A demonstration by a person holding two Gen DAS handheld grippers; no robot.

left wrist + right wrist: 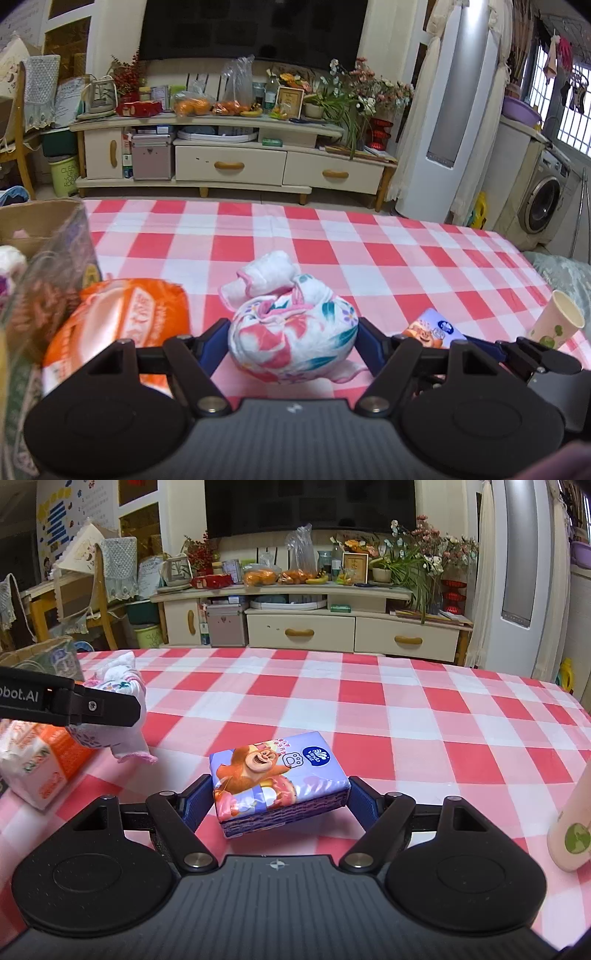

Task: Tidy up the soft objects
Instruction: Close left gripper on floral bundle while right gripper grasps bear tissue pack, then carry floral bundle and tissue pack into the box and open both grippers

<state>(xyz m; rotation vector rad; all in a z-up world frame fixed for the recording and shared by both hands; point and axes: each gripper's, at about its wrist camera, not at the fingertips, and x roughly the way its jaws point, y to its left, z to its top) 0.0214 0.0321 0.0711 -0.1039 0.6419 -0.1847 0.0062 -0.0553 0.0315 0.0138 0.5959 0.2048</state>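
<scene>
Between the left gripper's [293, 341] blue pads sits a knotted floral cloth bundle [291, 332], pressed on both flanks and apparently lifted off the checked tablecloth [369, 251]; its loose tail hangs free. The right gripper [280, 797] is likewise clamped on a tissue pack with a cartoon bear [275, 775], one pad against each short end, the pack tilted and seemingly just clear of the cloth.

Progress, judged: both soft items are gripped but neither is put away. A cardboard box [33, 229] stands ahead and to the left of the left gripper; something pale lies inside, too blurred to identify. If that box is the destination, both carries remain.

Also outstanding: an orange-and-white wrapped pack [122, 317] lies just left of the left gripper, untouched.

Obstacles: that orange pack lies near the bundle's likely path to the box. A paper cup [570, 827] stands close to the right of the right gripper, easily knocked. The two grippers work near each other, so crossing paths is a risk.
</scene>
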